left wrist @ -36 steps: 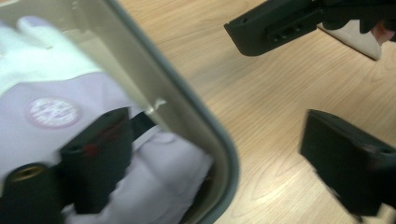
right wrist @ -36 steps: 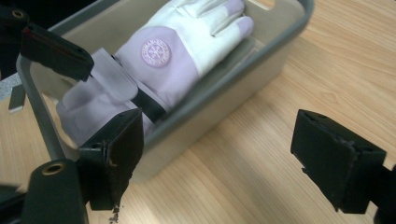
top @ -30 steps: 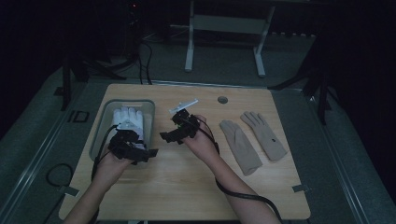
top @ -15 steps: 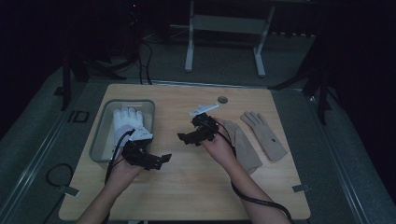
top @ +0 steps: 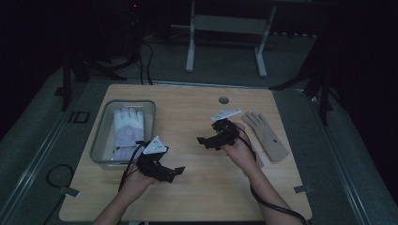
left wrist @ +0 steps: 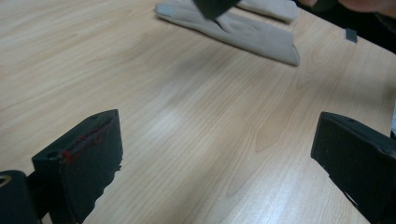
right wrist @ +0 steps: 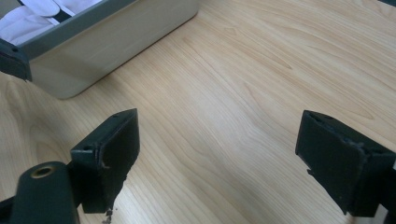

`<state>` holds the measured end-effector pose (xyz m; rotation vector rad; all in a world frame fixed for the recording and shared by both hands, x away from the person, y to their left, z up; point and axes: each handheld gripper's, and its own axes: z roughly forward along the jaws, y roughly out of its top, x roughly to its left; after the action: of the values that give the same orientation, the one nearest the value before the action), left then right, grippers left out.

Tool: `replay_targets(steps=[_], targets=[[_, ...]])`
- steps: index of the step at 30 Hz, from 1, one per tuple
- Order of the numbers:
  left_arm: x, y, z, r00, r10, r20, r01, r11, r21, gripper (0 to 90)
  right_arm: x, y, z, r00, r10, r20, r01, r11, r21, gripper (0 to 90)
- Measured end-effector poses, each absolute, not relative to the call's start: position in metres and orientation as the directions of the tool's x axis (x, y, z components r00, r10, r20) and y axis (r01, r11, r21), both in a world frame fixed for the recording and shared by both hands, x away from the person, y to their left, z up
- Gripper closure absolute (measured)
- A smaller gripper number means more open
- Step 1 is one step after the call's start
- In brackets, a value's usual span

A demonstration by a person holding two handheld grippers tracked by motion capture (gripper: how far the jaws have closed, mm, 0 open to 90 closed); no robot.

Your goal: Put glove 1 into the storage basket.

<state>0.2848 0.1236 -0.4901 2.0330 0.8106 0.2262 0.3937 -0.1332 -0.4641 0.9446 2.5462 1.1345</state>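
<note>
The beige glove [top: 265, 135] lies flat at the right of the high view, long axis running up-left to lower-right on the desk [top: 197, 197]. The right gripper [top: 210, 140], wide open and empty, hovers just left of it, nearer than the left gripper [top: 174, 172], likewise wide and empty, beside the grey tray [top: 99, 140].

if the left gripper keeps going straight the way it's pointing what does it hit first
Probably the beige glove lying flat ahead of the open left gripper; bare table lies between, though depth is hard to judge.
</note>
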Motion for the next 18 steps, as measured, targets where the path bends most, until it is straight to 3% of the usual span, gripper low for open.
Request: replay_targets(steps=[7, 15, 17, 18], targets=[[0.276, 0.111, -0.504, 0.796, 0.596, -0.105, 0.413, -0.408, 0.814, 2.3, 0.398, -0.17, -0.468, -0.733, 0.669, 0.123, 0.528, 0.444, 0.724, 13.3], [0.272, 0.102, -0.525, 0.804, 0.579, -0.137, 0.43, -0.405, 0.807, 2.3, 0.403, -0.207, -0.475, -0.678, 0.729, 0.099, 0.551, 0.413, 0.725, 11.2], [0.271, 0.102, -0.529, 0.804, 0.578, -0.141, 0.429, -0.4, 0.81, 2.3, 0.403, -0.212, -0.479, -0.673, 0.735, 0.08, 0.55, 0.426, 0.719, 13.1], [0.271, 0.101, -0.53, 0.804, 0.577, -0.142, 0.43, -0.4, 0.81, 2.3, 0.403, -0.221, -0.483, -0.669, 0.741, 0.059, 0.545, 0.435, 0.717, 18.8]])
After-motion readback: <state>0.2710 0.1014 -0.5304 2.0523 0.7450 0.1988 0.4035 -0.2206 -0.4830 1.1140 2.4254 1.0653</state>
